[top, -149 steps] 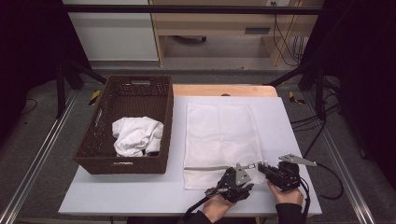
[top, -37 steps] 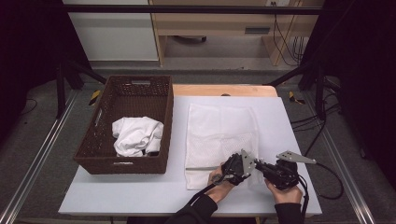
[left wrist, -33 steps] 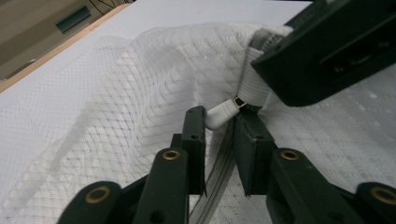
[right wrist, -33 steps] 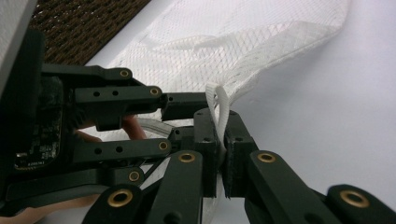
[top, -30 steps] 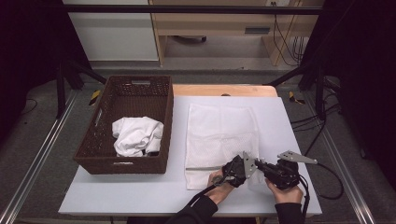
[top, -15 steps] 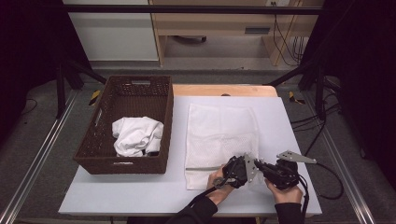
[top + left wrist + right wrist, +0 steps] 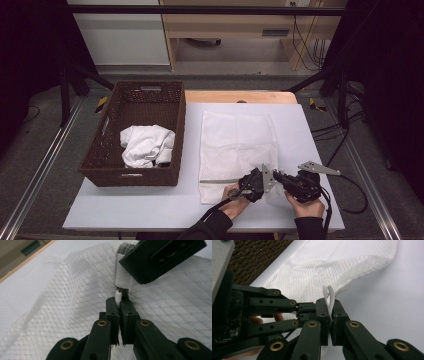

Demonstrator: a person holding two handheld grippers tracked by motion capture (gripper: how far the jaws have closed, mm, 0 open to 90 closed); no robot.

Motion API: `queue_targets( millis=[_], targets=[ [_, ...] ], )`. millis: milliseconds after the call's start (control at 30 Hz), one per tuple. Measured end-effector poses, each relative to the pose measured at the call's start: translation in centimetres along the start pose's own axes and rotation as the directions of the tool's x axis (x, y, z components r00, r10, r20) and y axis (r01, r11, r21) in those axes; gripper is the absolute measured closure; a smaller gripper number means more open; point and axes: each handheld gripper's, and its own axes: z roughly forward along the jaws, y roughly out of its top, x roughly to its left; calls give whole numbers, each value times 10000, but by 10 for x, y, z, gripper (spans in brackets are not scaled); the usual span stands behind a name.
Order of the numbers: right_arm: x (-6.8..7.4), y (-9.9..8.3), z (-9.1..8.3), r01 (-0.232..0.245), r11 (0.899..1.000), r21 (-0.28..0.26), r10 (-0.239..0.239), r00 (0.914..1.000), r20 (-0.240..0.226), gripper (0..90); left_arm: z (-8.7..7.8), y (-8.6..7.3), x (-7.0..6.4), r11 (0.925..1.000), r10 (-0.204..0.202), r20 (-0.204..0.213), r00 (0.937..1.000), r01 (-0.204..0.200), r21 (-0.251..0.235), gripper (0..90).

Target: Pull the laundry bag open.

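High view shows the white mesh bag [image 7: 235, 150] flat on the counter [image 7: 150, 210], just right of the wicker basket [image 7: 132, 165] holding crumpled white cloth [image 7: 145, 145]; at the bag's near right corner the left gripper [image 7: 119, 305] is clamped on the zipper pull [image 7: 117, 295]; the right gripper [image 7: 329, 312] pinches a white loop [image 7: 330, 297] at the bag's edge.

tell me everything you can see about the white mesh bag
The white mesh bag is a flat rectangle of fine see-through netting lying on the white table, right of the wicker basket. A zip line runs across its near end. Its near right corner is lifted and bunched: the left claw is shut on the small white zip pull, and the right claw is shut on a white ribbed tab beside it. The far end lies smooth.
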Motion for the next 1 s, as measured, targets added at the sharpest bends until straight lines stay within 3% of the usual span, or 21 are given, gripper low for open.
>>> queue_targets(
  millis=[167, 533, 700, 833, 1000],
  targets=[
    [3, 1, 1, 243, 9997, -13, -243, 9995, 209, 871, -3, 0, 3, 9994, -307, 133, 9994, 305, 161, 859],
    [1, 1, 0, 198, 9998, -30, -197, 9995, 226, 875, -7, -1, 5, 9984, -457, 380, 9982, 444, 342, 863],
    [3, 2, 1, 253, 9997, 32, -253, 9995, 186, 876, -11, -3, 8, 9985, -374, 413, 9984, 357, 422, 863],
    [5, 3, 0, 380, 9993, -72, -377, 9983, 447, 878, -11, -7, 11, 9970, -423, 403, 9983, 395, 660, 863],
    [0, 3, -3, 158, 9996, -235, -147, 9989, 445, 878, -14, -14, 13, 9969, -345, 441, 9984, 312, 728, 863]
  ],
)
